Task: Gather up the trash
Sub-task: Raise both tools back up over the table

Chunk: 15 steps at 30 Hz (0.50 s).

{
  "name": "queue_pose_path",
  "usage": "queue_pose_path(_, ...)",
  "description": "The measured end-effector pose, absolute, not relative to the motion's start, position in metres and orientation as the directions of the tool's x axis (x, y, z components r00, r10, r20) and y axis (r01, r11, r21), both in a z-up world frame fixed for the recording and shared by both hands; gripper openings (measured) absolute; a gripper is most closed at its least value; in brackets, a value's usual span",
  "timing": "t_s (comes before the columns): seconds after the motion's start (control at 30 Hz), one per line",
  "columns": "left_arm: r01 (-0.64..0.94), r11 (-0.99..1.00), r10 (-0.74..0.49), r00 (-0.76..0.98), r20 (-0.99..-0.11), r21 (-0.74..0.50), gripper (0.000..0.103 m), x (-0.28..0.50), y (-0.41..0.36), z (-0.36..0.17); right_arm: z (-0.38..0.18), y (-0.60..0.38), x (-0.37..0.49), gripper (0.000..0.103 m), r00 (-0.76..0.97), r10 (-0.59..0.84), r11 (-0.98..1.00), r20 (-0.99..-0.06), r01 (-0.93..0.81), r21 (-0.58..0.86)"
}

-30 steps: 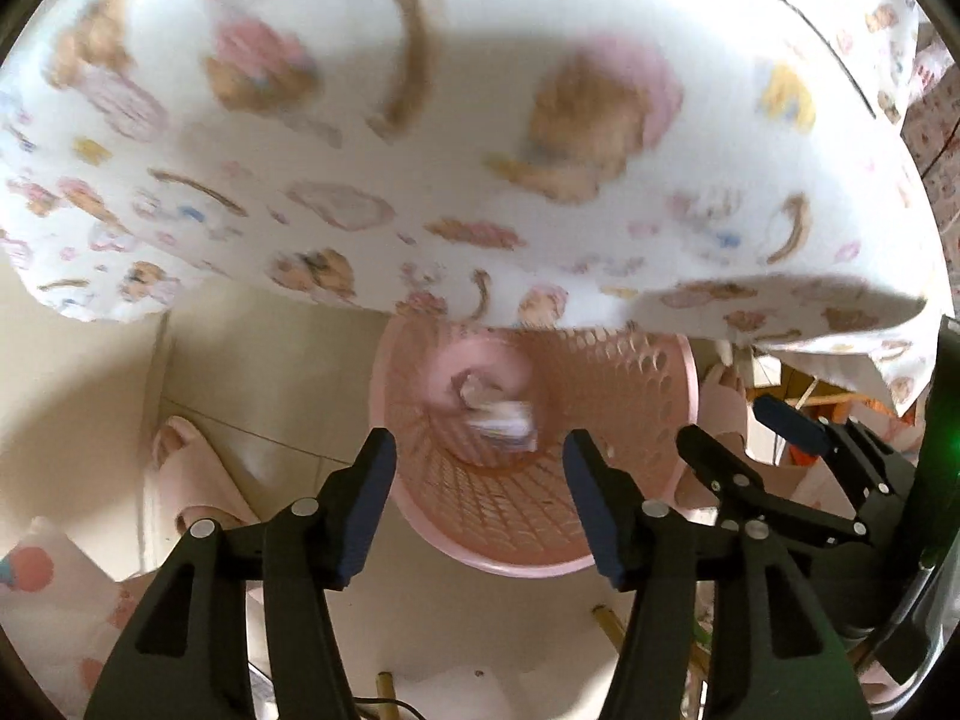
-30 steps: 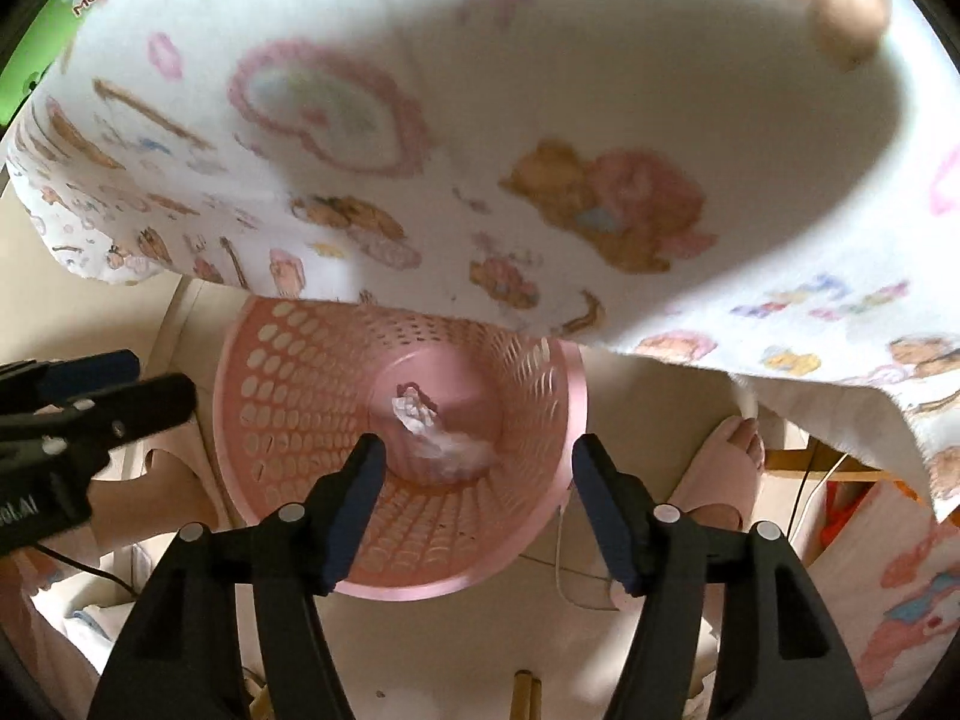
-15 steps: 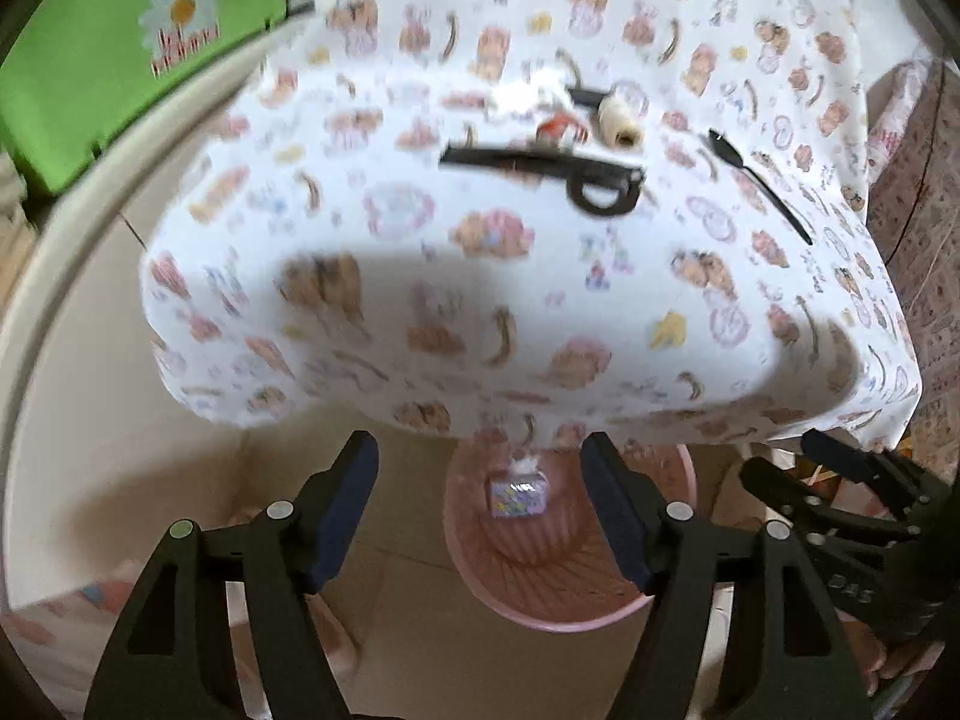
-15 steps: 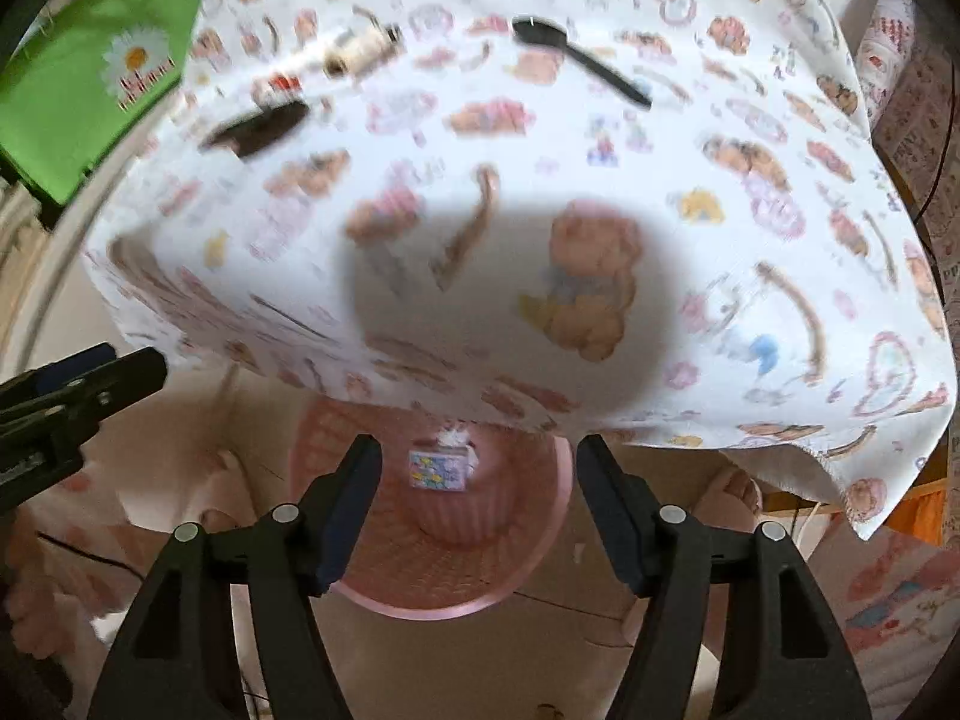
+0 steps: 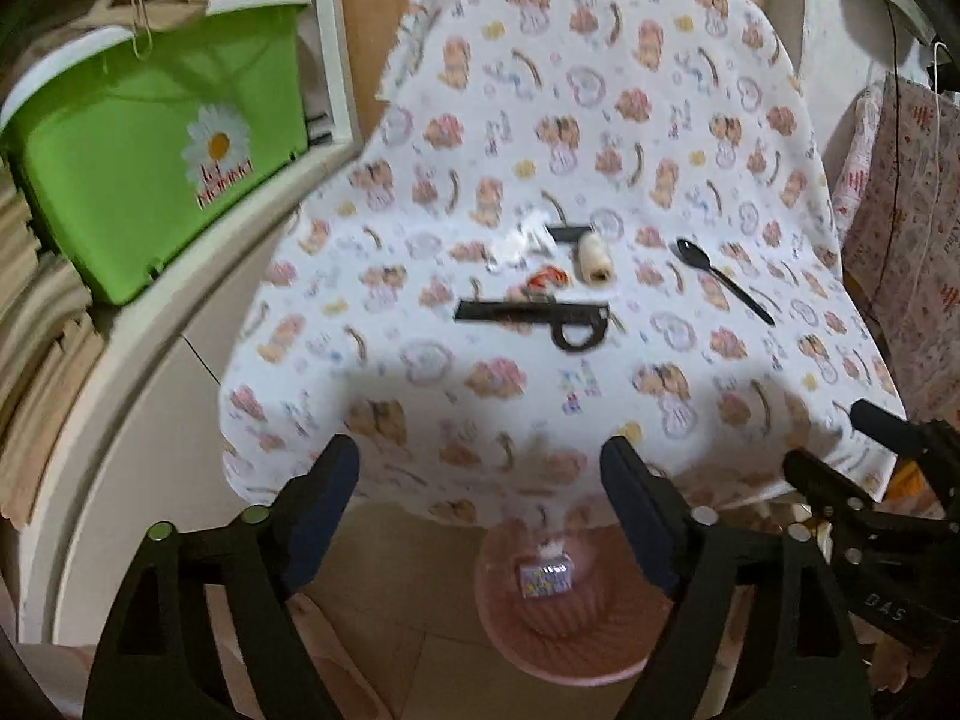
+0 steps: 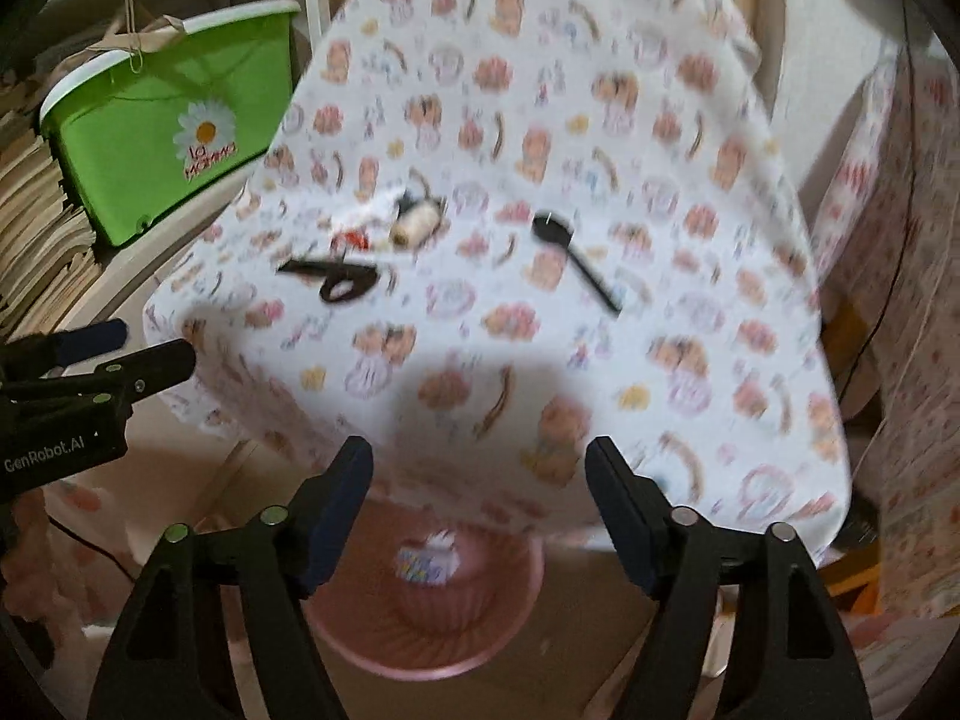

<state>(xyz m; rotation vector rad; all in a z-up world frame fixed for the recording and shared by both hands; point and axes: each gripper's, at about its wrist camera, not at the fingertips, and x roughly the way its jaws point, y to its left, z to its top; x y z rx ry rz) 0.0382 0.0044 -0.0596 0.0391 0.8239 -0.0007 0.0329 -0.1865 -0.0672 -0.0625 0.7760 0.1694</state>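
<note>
Both tongs are hanging above the near edge of the tabletop, pointing obliquely down. Left tongs (image 5: 480, 486) are opening, nothing between the jaws; right tongs (image 6: 479, 483) are likewise opening and carrying nothing. Each pair is showing at the side of the other's view.

Tabletop (image 5: 600, 120) is wearing a white cloth printed with cartoon bears. A green plastic tub (image 5: 150, 168) with a daisy sticker is sitting on a shelf to the left of it, well apart from the work area.

Pink perforated basket (image 5: 564, 642) is standing on the floor under the tabletop's near edge, partly hidden by the overhanging cloth. Inside it, a small patterned packet (image 5: 545, 579) is lying on the bottom with a scrap of white paper (image 5: 549, 549) just behind it.

On the cloth, near the middle: a black cutter-like tool with a loop handle (image 5: 540, 318); a black plastic spoon (image 5: 720, 276) to the right, apart from the rest; a cream-coloured roll (image 5: 593, 258); crumpled clear wrapping (image 5: 519, 243) to the roll's left; a small red-and-white scrap (image 5: 545, 281) between the wrapping and the tool. Both views are motion-blurred, so finer detail is not resolving.
</note>
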Motion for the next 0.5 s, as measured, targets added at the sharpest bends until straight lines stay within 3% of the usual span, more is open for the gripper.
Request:
queue_pose_path(0.37,-0.012,1.0,0.025,0.72,-0.693,0.023,0.084,0.05,0.016,-0.029,-0.052,-0.186,0.037,0.076,0.733,0.138,0.984,-0.666,-0.176,0.011)
queue_pose_path(0.5,0.001,0.999,0.025,0.745,-0.666,0.039,0.084,0.065,0.022,-0.002,-0.05,-0.198,0.046,0.081,0.715,0.184,0.982,-0.675,-0.157,0.101)
